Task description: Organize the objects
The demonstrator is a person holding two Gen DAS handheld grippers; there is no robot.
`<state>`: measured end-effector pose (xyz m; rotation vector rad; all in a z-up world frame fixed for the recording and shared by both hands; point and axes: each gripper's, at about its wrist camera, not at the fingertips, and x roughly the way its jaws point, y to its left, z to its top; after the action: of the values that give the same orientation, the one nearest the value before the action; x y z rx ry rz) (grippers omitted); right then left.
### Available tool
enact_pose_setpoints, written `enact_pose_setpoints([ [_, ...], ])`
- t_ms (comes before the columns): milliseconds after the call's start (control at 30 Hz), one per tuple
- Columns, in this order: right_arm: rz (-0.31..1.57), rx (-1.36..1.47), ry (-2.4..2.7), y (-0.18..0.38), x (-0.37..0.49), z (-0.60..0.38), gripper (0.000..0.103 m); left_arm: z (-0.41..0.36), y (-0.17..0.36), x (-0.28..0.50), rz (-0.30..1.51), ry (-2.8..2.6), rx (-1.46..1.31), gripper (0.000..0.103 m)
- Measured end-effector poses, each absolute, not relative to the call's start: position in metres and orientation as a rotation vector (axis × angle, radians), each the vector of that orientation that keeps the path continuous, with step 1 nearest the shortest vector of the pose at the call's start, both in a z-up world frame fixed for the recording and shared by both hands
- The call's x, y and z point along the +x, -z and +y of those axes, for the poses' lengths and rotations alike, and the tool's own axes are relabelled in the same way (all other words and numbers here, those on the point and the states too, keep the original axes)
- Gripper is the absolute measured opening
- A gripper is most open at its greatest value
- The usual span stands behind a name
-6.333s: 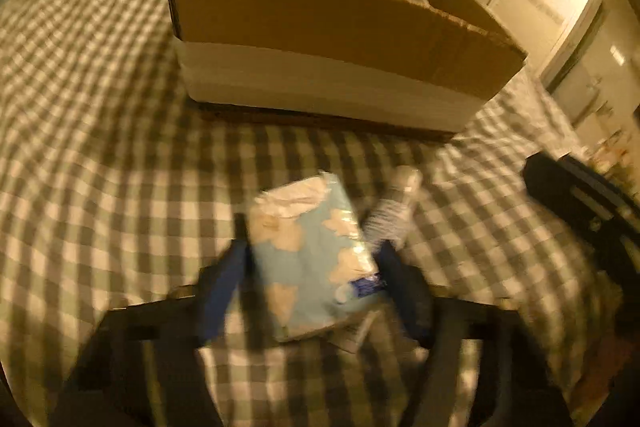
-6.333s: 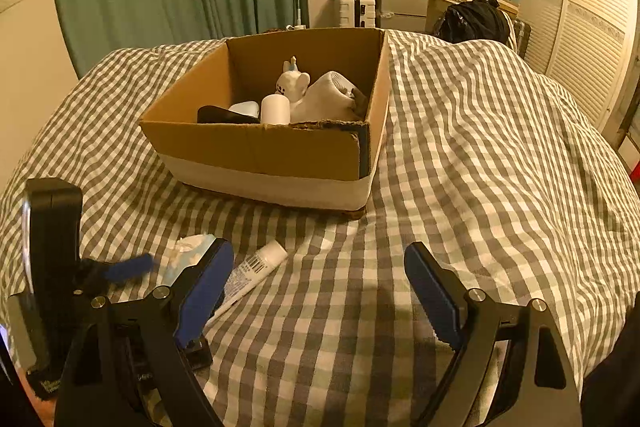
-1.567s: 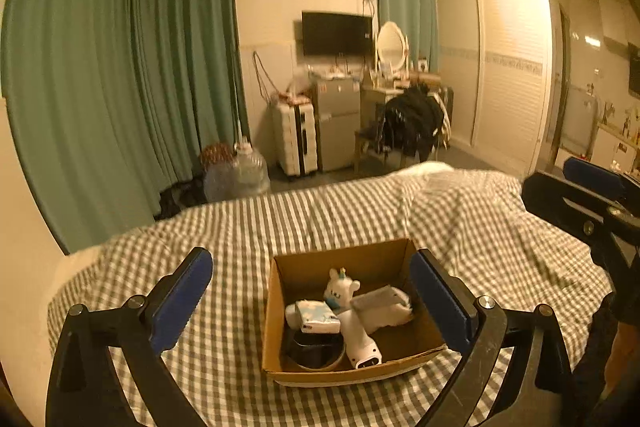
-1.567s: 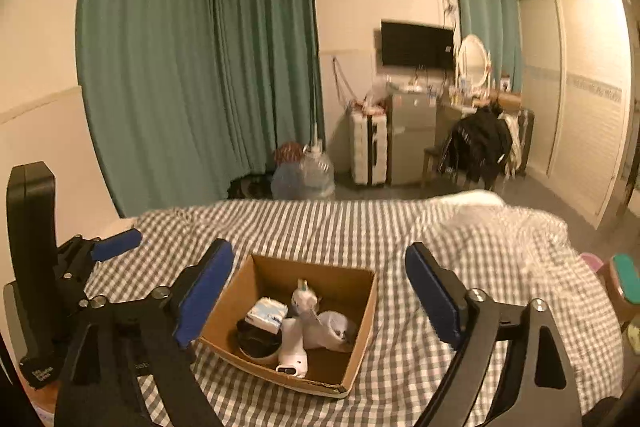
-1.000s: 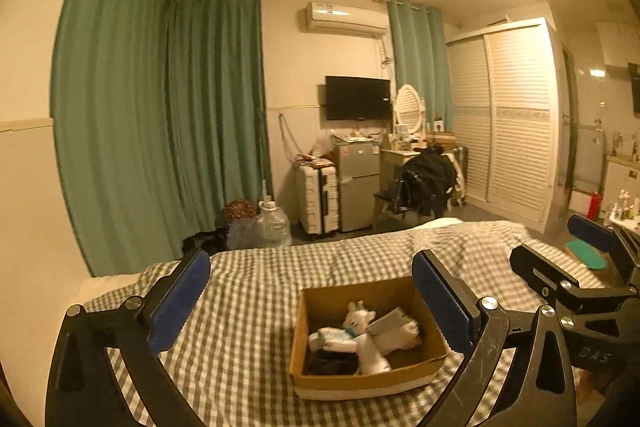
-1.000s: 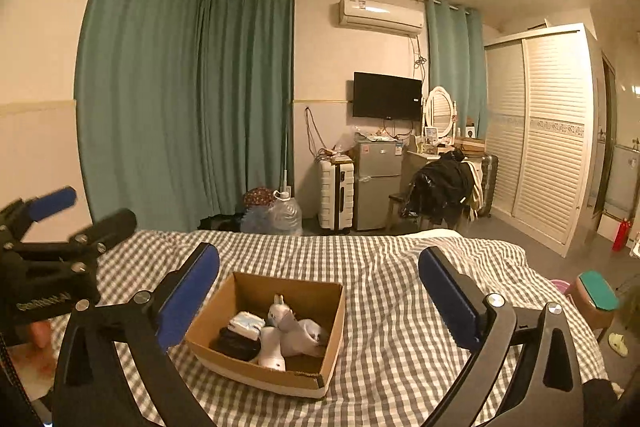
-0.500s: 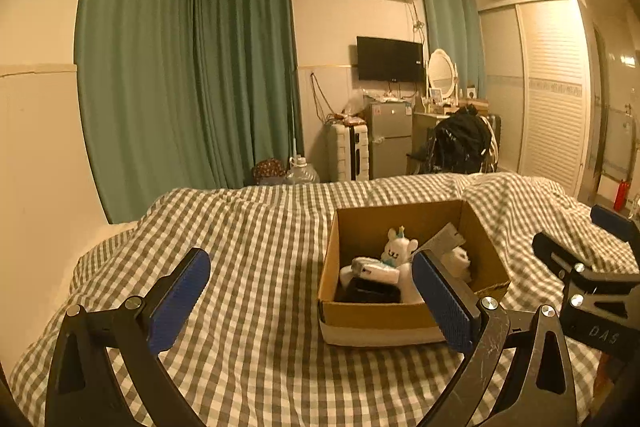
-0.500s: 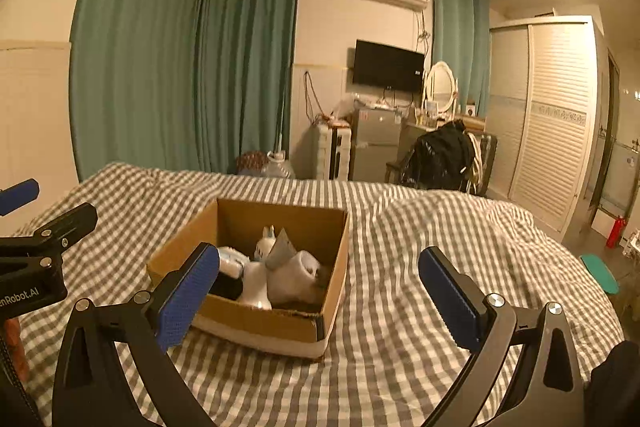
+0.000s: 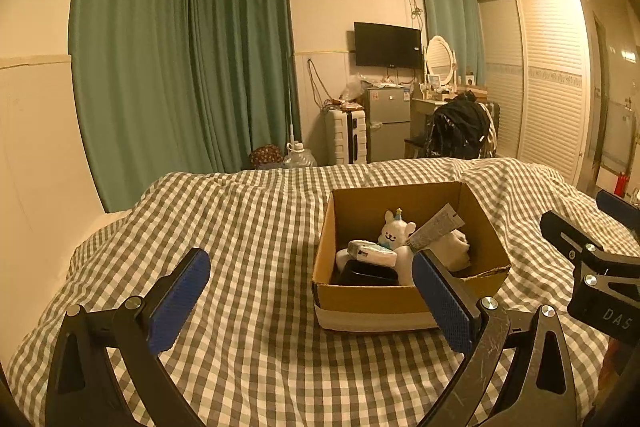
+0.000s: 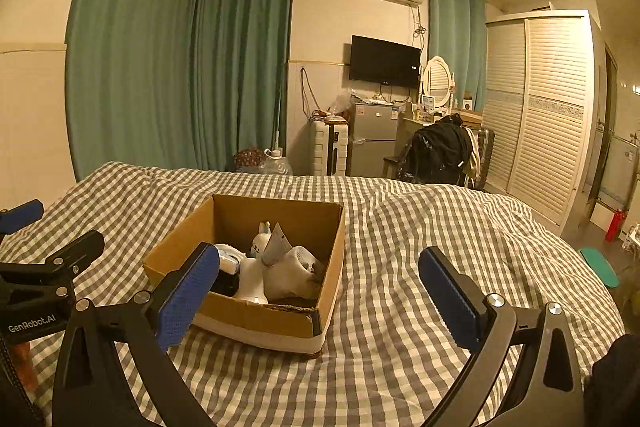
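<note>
An open cardboard box (image 9: 372,301) sits on the checked bedspread (image 9: 256,227); it also shows in the right wrist view (image 10: 256,319). Inside lie a white rabbit toy (image 9: 394,229), a tissue pack (image 9: 370,251), a tube (image 9: 436,227), a dark item (image 9: 366,277) and a white pouch (image 10: 292,277). My left gripper (image 9: 312,301) is open and empty, held back from the box's near left side. My right gripper (image 10: 320,295) is open and empty, above the box's near right corner. Each gripper shows at the edge of the other's view.
The bed's far edge meets green curtains (image 9: 180,87). Behind it stand a white suitcase (image 9: 346,141), a small fridge (image 9: 388,123), a chair with a black jacket (image 9: 460,131) and a louvred wardrobe (image 9: 548,79). A wall runs along the left.
Both grippers have dropped from a high raised view back toward the bed and box. The tissue pack and tube, earlier on the bedspread, now lie in the box.
</note>
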<state>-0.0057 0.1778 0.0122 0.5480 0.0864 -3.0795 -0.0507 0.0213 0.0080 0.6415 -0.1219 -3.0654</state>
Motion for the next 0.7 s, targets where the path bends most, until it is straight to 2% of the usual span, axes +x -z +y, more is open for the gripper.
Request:
enact_pose_setpoints([
  [700,0.108,0.568,3.069,-0.0077,-0.0069,0.1715,0.100,0.0238,-0.0067,-0.0505,-0.109,3.066,0.657,0.103],
])
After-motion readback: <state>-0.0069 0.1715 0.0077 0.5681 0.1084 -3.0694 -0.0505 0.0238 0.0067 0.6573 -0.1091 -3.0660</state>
